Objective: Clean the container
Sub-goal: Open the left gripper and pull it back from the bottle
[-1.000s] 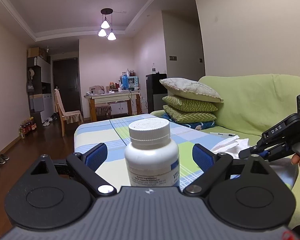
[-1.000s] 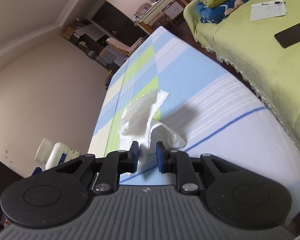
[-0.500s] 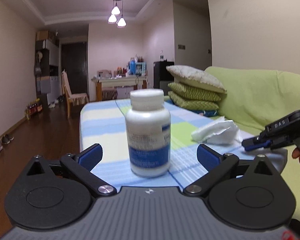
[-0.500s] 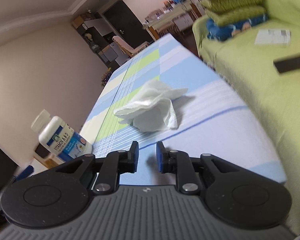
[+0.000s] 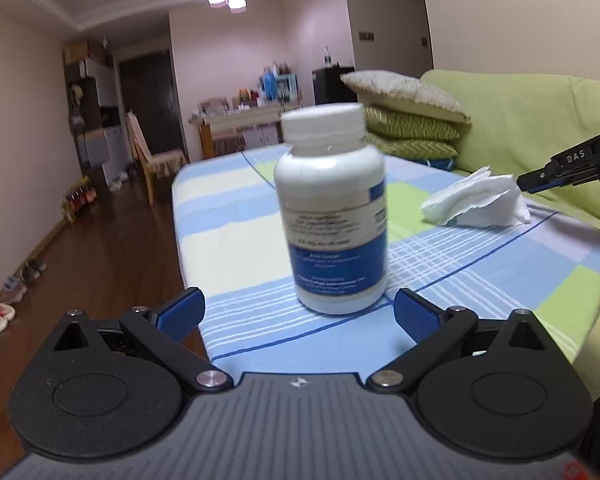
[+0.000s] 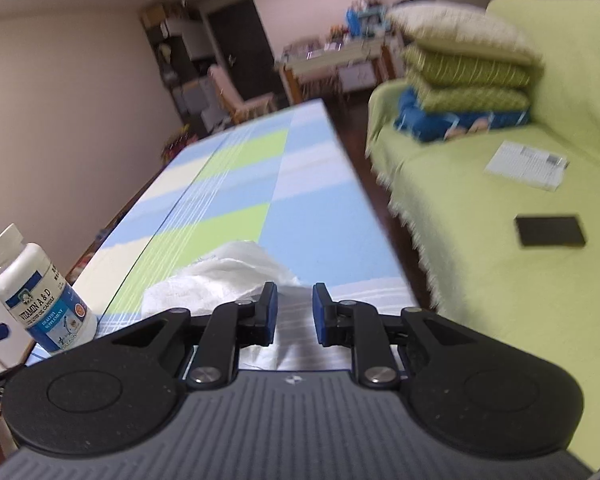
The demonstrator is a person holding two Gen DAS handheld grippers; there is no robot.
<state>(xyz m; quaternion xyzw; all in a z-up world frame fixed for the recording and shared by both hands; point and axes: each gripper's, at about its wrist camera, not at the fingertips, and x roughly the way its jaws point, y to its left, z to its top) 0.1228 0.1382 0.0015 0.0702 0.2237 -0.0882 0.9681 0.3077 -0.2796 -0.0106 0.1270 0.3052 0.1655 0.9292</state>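
A white pill bottle [image 5: 332,208] with a white cap and blue label stands upright on the checked tablecloth [image 5: 480,264]. My left gripper [image 5: 298,314] is wide open just in front of it, and neither pad touches it. A crumpled white tissue [image 5: 480,200] lies on the cloth to the bottle's right. In the right wrist view the tissue [image 6: 220,280] sits just ahead of and under my right gripper [image 6: 295,312], whose jaws keep a narrow gap and pinch nothing. The bottle [image 6: 40,292] shows at the far left there.
A sofa [image 6: 480,280] under a green cover runs along the table's right side, with stacked pillows [image 6: 464,76], a sheet of paper [image 6: 526,166] and a dark phone [image 6: 550,230] on it. The table edge [image 5: 188,280] drops to a wood floor on the left.
The left jaws spread wider and drew back, leaving the bottle standing free. The right gripper let the tissue fall onto the cloth, rolled level, and now hovers at its edge.
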